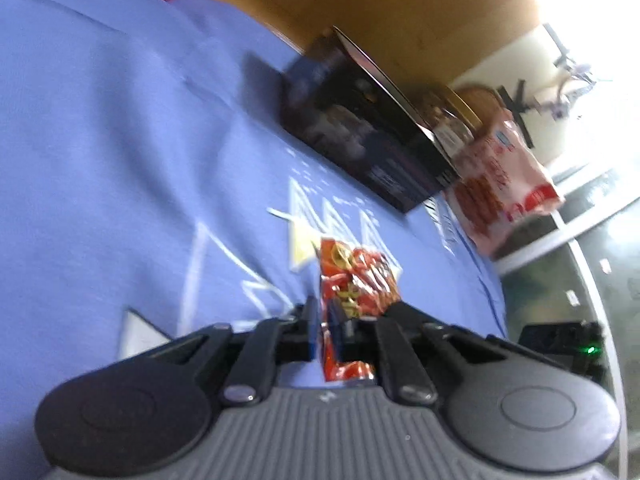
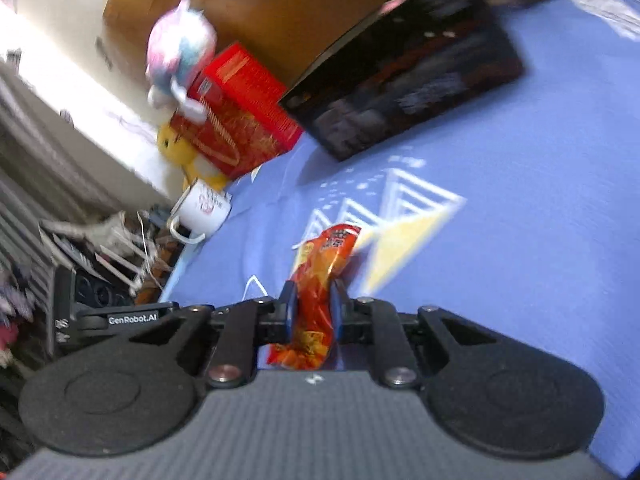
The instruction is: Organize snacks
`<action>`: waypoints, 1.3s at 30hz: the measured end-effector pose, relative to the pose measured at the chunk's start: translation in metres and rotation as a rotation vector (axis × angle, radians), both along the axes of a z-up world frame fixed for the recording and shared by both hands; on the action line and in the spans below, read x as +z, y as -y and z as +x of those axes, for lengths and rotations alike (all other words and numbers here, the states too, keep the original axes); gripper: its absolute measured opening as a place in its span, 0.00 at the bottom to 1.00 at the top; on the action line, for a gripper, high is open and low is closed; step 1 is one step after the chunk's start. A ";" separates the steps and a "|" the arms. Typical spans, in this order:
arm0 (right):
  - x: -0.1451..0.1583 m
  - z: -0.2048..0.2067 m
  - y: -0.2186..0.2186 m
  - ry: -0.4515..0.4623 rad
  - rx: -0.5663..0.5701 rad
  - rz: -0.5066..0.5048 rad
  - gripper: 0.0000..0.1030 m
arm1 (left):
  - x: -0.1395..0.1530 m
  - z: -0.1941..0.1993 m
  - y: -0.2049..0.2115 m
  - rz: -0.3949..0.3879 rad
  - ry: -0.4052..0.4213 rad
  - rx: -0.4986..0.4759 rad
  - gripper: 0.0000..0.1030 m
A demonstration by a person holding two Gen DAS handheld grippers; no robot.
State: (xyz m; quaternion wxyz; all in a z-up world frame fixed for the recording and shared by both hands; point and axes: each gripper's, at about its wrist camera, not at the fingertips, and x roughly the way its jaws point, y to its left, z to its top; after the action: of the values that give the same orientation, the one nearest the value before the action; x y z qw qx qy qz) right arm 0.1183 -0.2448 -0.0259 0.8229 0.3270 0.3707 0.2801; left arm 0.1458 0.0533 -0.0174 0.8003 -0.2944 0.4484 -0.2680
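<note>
Two grippers tilt over the blue cloth (image 2: 540,200): left gripper (image 1: 325,328) clamps a red snack packet (image 1: 356,280), right gripper (image 2: 312,312) pinches an orange snack packet (image 2: 320,280); black box (image 2: 404,76) at one o'clock.

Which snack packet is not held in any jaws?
The pink-and-white bag beside the black box. The left gripper and right gripper each clamp a red packet.

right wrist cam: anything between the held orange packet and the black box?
In the right wrist view, only bare blue cloth with its white triangle print lies between the orange snack packet, held in the right tool, and the black box.
</note>
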 end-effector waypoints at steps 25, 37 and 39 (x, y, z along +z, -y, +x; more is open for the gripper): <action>-0.016 -0.045 0.050 -0.029 -0.135 0.188 0.15 | -0.010 -0.002 0.052 -0.151 -0.084 -0.136 0.41; -0.022 -0.050 0.059 -0.029 -0.152 0.206 0.16 | -0.013 -0.002 0.034 -0.225 -0.101 -0.125 0.48; -0.030 -0.049 0.072 -0.060 -0.159 0.343 0.16 | -0.010 -0.003 0.031 -0.240 -0.095 -0.119 0.53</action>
State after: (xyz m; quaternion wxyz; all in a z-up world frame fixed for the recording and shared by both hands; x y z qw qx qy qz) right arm 0.0691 -0.3173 -0.0560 0.7633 0.4990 0.3148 0.2633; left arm 0.1427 0.0223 -0.0273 0.7199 -0.3730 0.4673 -0.3525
